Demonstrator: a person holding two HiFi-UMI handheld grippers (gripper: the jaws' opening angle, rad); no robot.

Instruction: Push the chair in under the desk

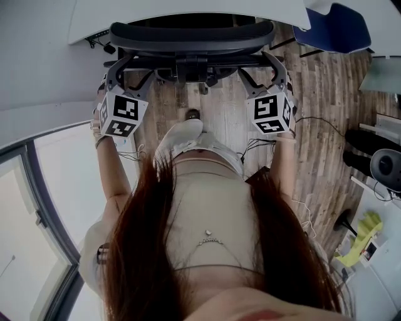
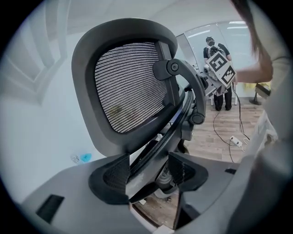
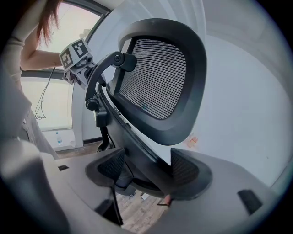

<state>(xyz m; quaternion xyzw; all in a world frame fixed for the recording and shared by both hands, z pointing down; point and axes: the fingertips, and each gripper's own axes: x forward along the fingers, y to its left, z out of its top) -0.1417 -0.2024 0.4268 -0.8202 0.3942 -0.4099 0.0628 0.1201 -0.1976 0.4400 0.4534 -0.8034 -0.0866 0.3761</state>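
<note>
The black mesh office chair (image 1: 191, 34) stands in front of me with its back against the edge of the white desk (image 1: 188, 9). My left gripper (image 1: 118, 70) holds the left side of the chair's back frame, and my right gripper (image 1: 276, 68) holds the right side. In the left gripper view a curved frame bar (image 2: 155, 146) passes between the pads below the mesh headrest (image 2: 128, 87), with my left gripper (image 2: 149, 171) shut on it. In the right gripper view my right gripper (image 3: 149, 169) is shut on the matching bar (image 3: 137, 146) under the headrest (image 3: 160, 77).
Wooden floor with cables (image 1: 313, 119) and a power strip (image 2: 236, 141) lies to the right. A blue chair (image 1: 332, 25) stands at the far right by the desk. A window (image 1: 37, 188) runs along the left. A yellow item (image 1: 363, 238) and dark equipment (image 1: 388, 166) sit at right.
</note>
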